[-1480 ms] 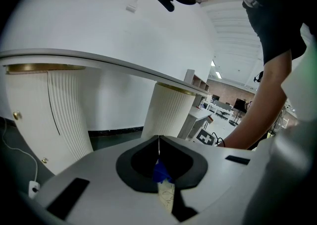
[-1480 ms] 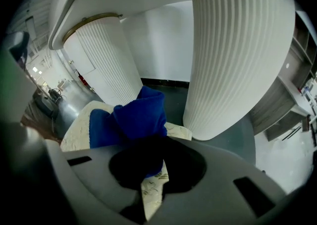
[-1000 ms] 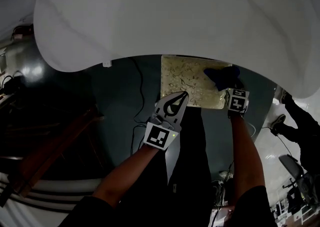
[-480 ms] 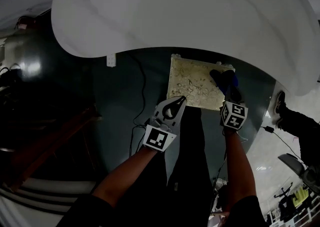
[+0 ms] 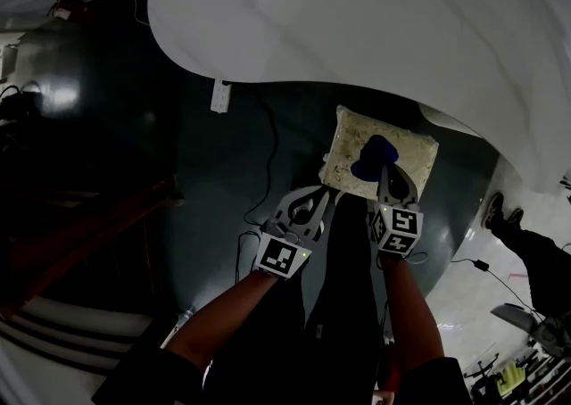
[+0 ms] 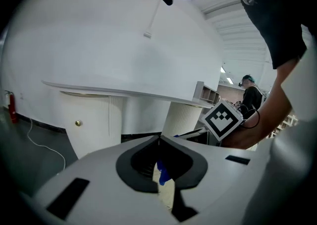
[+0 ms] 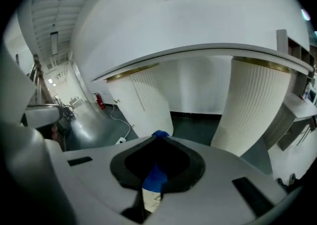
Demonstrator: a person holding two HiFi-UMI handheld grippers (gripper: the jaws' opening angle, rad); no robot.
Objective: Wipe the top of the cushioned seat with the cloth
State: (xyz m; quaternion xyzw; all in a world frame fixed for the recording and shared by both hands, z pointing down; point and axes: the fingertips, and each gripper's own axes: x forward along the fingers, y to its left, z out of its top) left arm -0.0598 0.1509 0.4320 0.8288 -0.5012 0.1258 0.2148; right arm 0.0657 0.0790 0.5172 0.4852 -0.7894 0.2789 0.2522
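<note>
The cloth [image 5: 373, 161] slid left on seat [image 5: 417, 159]; dark floor [image 5: 223, 182].

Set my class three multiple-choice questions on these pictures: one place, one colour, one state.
1. The cloth lies: A in a bucket; B on the cushioned seat; C on a shelf.
2. The cloth is: A red; B green; C blue.
3. The left tool has its jaws: A together, empty; B wide apart; C clamped on the cloth.
Answers: 1 B, the head view shows it on the seat's top. 2 C, it is plainly blue. 3 A, the left gripper view shows the jaws meeting with nothing between.
</note>
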